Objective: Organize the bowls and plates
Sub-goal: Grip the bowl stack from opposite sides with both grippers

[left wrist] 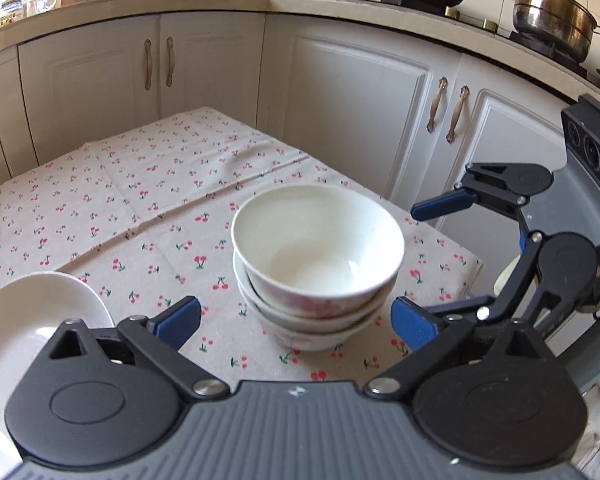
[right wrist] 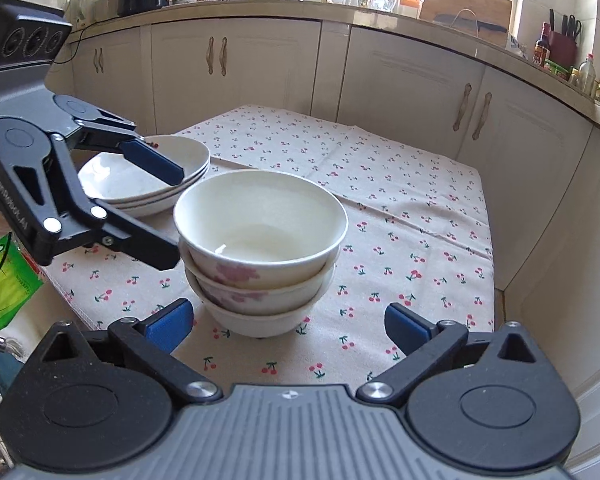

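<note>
Near table edge, bowl stack point(left wrist: 316, 268) free; left gripper point(left wrist: 296, 322), right gripper point(right wrist: 288, 326) wide, empty.

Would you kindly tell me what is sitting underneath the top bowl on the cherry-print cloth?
Two more bowls are nested beneath the top bowl, the lowest standing on the cloth. Only their outer walls and rims show; their insides are covered.

Left tool point(left wrist: 296, 322): ribbed grey housing, two black disc-shaped pivot covers, black linkage arms fastened with silver screws, blue pads point(left wrist: 180, 320) on the fingers. Right tool point(right wrist: 288, 326): identical construction, blue pads point(right wrist: 168, 326). Seen from the opposite camera, each unit carries a dark block with three round recesses; white lettering on one black link is unreadable, possibly a brand name.
</note>
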